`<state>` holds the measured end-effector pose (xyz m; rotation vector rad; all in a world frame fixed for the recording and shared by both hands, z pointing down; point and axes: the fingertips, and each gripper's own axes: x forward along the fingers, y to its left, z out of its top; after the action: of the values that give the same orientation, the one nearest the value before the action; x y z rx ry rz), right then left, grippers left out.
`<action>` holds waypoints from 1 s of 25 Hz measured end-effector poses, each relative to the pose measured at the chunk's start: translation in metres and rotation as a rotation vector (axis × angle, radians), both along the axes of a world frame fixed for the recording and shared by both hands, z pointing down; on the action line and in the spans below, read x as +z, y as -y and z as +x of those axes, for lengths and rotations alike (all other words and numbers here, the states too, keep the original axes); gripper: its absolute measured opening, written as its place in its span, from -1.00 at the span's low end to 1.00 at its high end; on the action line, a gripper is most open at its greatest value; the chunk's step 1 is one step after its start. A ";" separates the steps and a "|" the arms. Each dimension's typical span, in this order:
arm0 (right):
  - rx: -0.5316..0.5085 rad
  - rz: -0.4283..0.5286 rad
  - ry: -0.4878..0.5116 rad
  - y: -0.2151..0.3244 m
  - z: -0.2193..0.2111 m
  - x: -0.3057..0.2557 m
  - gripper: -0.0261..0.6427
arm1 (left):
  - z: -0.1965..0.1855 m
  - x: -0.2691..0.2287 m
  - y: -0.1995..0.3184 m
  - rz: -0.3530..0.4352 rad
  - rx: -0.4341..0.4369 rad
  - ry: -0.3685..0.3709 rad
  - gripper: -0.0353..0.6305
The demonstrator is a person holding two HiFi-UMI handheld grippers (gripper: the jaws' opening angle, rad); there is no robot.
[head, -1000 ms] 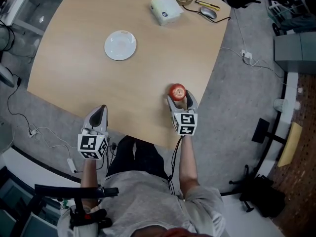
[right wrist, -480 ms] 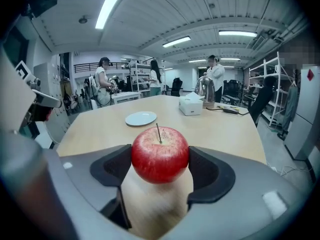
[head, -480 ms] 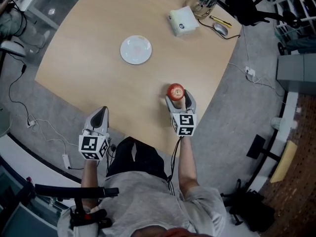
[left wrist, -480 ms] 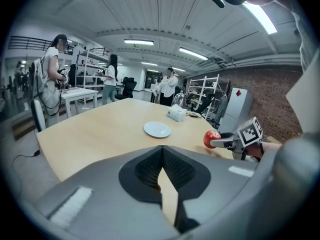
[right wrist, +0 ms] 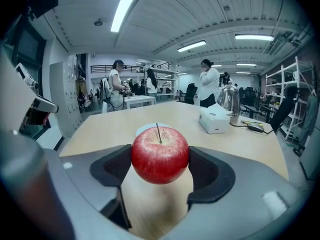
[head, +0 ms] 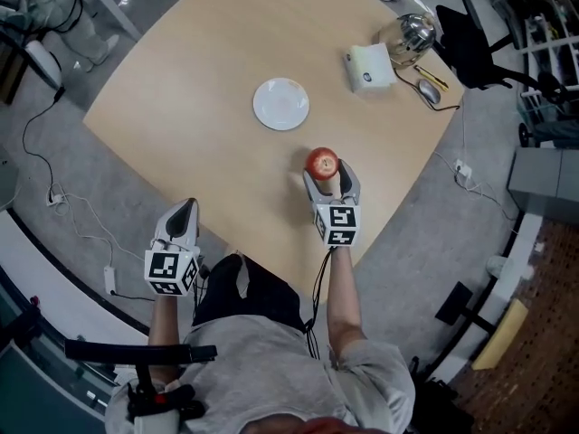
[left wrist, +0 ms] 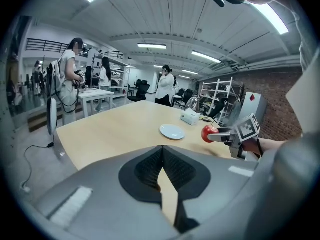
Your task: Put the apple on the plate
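The right gripper (head: 328, 174) is clamping the red apple (right wrist: 160, 155) between its fingers, stem up, above the table (head: 199, 80). The white plate (head: 280, 104) is lying well ahead of those fingertips, its whole face showing. The left gripper (head: 182, 212) is keeping its fingers pressed together.

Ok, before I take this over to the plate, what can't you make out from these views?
- Plate: in the right gripper view it is almost all hidden behind the apple. Only a sliver of rim shows.
- Apple's underside: hidden in the head view, which looks down on its top, with the right claw around it.
- Print on the white box: too small to read in every view.
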<state>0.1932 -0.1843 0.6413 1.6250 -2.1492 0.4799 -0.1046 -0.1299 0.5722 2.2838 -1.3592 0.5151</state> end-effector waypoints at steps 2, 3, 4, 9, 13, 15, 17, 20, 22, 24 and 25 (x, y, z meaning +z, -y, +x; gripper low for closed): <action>-0.024 0.005 -0.005 0.011 -0.010 -0.001 0.16 | -0.009 0.000 0.000 -0.002 -0.024 0.001 -0.83; -0.035 0.007 -0.007 0.016 -0.014 -0.002 0.16 | -0.013 0.001 0.000 -0.004 -0.035 0.001 -0.83; -0.046 0.011 -0.008 0.021 -0.018 -0.003 0.16 | -0.016 0.001 0.001 -0.005 -0.046 0.001 -0.83; -0.102 0.030 -0.017 0.044 -0.033 -0.006 0.16 | -0.024 0.001 0.000 -0.009 -0.090 0.002 -0.83; -0.136 0.040 -0.026 0.061 -0.043 -0.006 0.16 | -0.031 0.002 -0.002 -0.016 -0.122 0.008 -0.83; -0.151 0.044 -0.032 0.070 -0.049 -0.005 0.16 | -0.038 0.004 -0.003 -0.023 -0.140 0.010 -0.83; -0.167 0.050 -0.039 0.079 -0.057 -0.002 0.16 | -0.046 0.007 -0.003 -0.030 -0.158 0.013 -0.83; -0.183 0.057 -0.051 0.093 -0.067 0.003 0.16 | -0.056 0.011 -0.002 -0.035 -0.179 0.014 -0.83; -0.188 0.057 -0.053 0.102 -0.072 0.006 0.16 | -0.061 0.013 -0.002 -0.040 -0.193 0.016 -0.83; -0.192 0.058 -0.054 0.109 -0.074 0.009 0.16 | -0.065 0.015 -0.003 -0.046 -0.207 0.019 -0.83; -0.194 0.058 -0.055 0.113 -0.075 0.011 0.16 | -0.066 0.016 -0.003 -0.050 -0.212 0.022 -0.83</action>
<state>0.1178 -0.2976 0.6520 1.4228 -2.2692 0.3133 -0.1710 -0.1271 0.5887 2.0697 -1.5585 0.4983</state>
